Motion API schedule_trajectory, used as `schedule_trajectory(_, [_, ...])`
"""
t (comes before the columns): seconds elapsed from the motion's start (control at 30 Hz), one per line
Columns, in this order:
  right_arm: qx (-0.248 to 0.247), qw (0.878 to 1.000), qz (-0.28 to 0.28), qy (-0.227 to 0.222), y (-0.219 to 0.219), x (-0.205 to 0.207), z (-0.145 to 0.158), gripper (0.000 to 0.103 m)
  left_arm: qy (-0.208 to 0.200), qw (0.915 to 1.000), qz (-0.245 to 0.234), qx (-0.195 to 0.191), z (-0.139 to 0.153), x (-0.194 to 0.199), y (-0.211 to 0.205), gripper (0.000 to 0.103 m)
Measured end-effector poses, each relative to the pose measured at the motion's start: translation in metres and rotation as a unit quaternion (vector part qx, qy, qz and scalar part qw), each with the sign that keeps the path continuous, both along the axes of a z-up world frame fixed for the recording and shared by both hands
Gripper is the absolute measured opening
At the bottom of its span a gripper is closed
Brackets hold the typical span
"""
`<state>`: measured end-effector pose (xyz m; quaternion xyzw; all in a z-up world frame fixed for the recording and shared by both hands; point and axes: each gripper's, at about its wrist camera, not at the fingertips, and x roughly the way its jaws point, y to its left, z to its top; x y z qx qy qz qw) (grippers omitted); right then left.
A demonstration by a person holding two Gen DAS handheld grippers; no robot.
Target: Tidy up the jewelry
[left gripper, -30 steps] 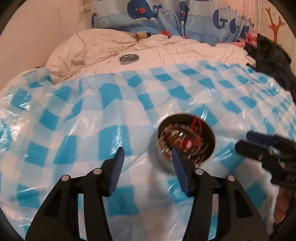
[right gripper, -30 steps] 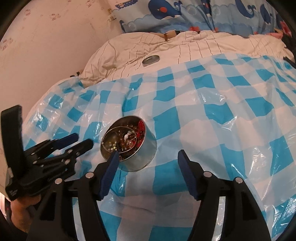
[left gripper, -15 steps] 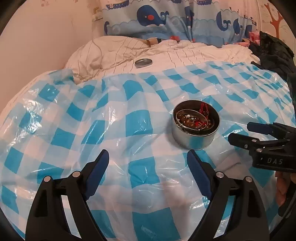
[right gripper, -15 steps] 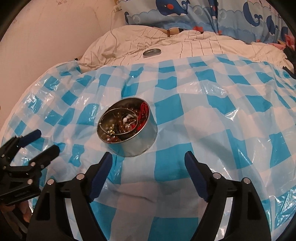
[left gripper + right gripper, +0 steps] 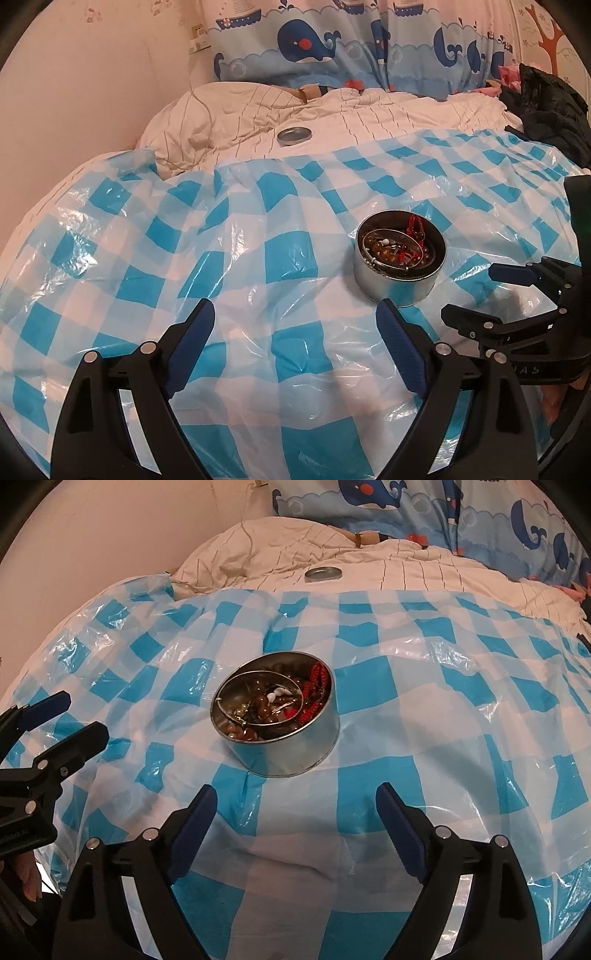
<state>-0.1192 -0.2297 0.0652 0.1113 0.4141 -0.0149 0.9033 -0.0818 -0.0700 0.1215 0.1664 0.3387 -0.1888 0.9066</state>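
A round metal tin (image 5: 397,284) stands on the blue-and-white checked plastic sheet (image 5: 236,266). It holds a tangle of jewelry (image 5: 397,247): brown beads, a silver bangle, a red cord piece. The tin also shows in the right wrist view (image 5: 284,753), with the jewelry (image 5: 273,701) inside. My left gripper (image 5: 295,332) is open and empty, down-left of the tin. My right gripper (image 5: 295,812) is open and empty, just in front of the tin. The right gripper (image 5: 491,291) also shows beside the tin in the left wrist view; the left gripper (image 5: 70,716) shows in the right wrist view.
The tin's round lid (image 5: 293,136) lies on the cream quilt (image 5: 240,122) behind the sheet; the lid also shows in the right wrist view (image 5: 323,573). Whale-print pillows (image 5: 332,48) line the back. Dark clothing (image 5: 546,107) lies at the far right. A wall is on the left.
Both grippers have pulled back from the tin and opened wider. The left gripper, which was right at the tin's rim, now stands well clear of it.
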Motion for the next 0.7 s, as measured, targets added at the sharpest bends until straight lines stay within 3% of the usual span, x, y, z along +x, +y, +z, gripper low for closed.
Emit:
schedule_trajectory(0.27, [-0.003,1.000,0.001,-0.001,0.002,-0.001,0.001,0.088,0.004,1.0000,0.001,-0.008,0.000,0.001,0.000,0.095])
schedule_trajectory(0.43, [-0.004,1.000,-0.003,0.002,0.000,0.000,0.000,0.090,0.063,0.9964,0.013,-0.055,-0.009,0.016,0.007,0.095])
schedule_trajectory(0.53, [-0.004,1.000,-0.004,0.004,-0.001,0.000,0.000,0.090,0.094,0.9932,0.036,-0.059,-0.020,0.022,0.010,0.095])
schedule_trajectory(0.7, [-0.006,1.000,-0.006,0.003,-0.002,-0.001,0.000,0.091,0.078,0.9936,0.041,-0.071,-0.019,0.016,0.015,0.095])
